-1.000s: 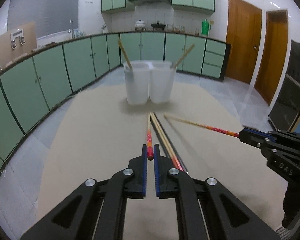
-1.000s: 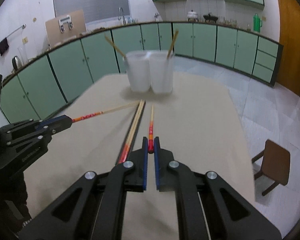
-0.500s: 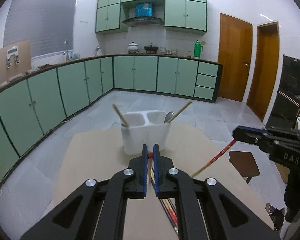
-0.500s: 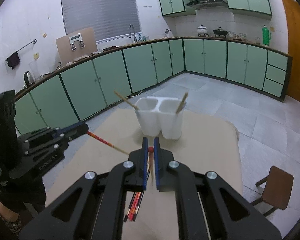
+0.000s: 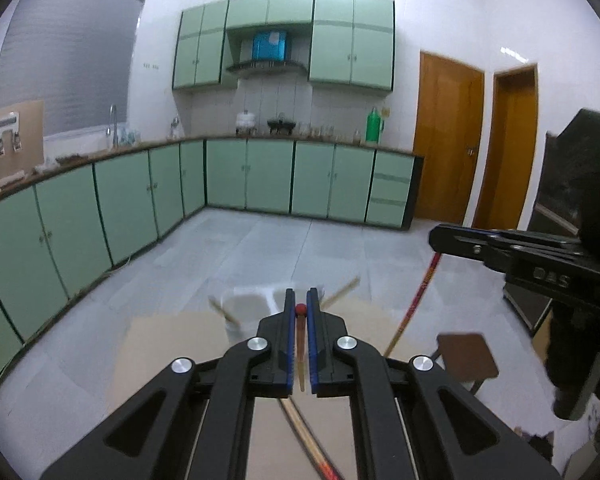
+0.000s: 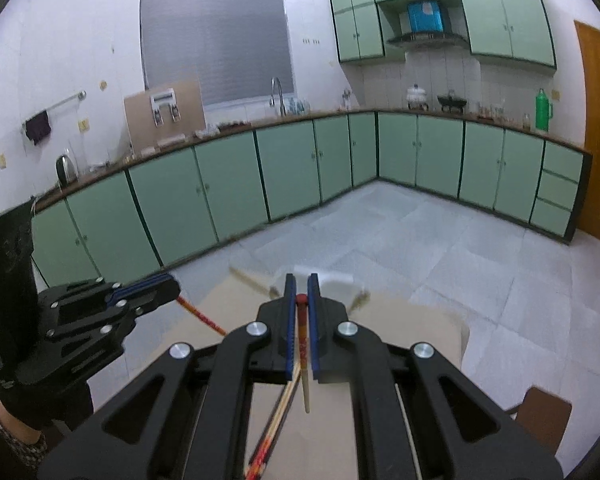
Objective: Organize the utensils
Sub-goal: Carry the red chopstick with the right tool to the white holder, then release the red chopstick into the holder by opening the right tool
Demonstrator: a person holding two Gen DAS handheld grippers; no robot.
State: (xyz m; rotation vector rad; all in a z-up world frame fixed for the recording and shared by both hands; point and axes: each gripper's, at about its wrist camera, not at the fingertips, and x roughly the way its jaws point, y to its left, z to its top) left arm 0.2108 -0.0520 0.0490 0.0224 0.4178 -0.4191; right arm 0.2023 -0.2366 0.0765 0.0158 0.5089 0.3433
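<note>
My left gripper (image 5: 300, 309) is shut on a red-ended chopstick (image 5: 300, 344) that hangs down from its jaws. My right gripper (image 6: 301, 299) is shut on another red-ended chopstick (image 6: 303, 364), also hanging down. Both are raised above the beige table (image 5: 172, 336). The white two-cup holder (image 5: 248, 308) sits just beyond the fingers, partly hidden, with a wooden utensil in each cup. It also shows in the right wrist view (image 6: 336, 280). More chopsticks (image 5: 304, 436) lie on the table below. The right gripper (image 5: 434, 238) shows at the left wrist view's right side, the left gripper (image 6: 176, 286) at the right wrist view's left.
A brown stool (image 5: 466, 354) stands on the floor right of the table. Green cabinets (image 5: 260, 176) line the far walls. Wooden doors (image 5: 448, 140) are at the back right.
Both grippers have lifted their chopsticks off the table and tilted upward. The holder has dropped low in both views and the chopsticks now hang downward.
</note>
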